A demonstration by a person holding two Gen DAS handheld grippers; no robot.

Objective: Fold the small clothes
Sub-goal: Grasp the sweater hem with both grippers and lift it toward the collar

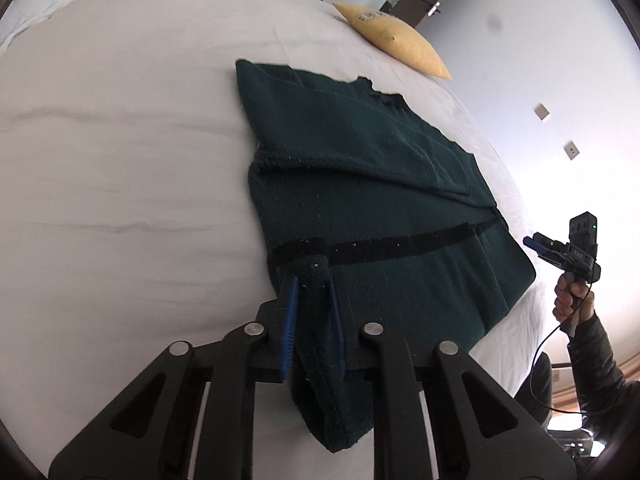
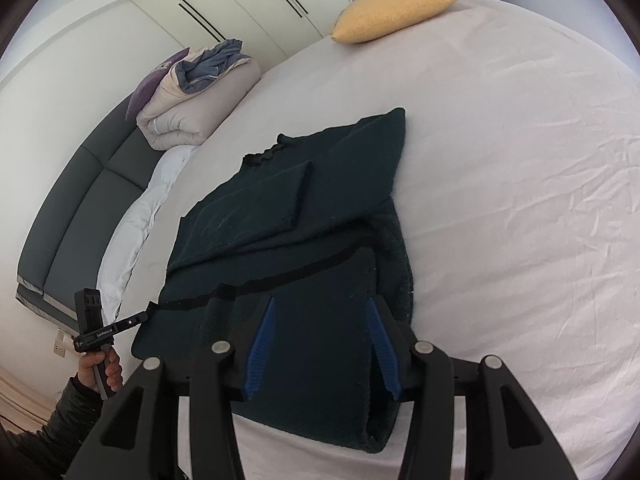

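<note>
One dark green sweater, sleeves folded in, hem pinched in left tool; right tool open.

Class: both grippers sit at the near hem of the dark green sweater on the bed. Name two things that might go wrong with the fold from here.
1. The left gripper pinches only a bunched corner of the sweater; lifting may drag the hem crooked.
2. The right gripper has fingers spread either side of the hem fabric, seemingly not pressing it. Lifting now could raise one side only and disturb the folded-in sleeves.
</note>
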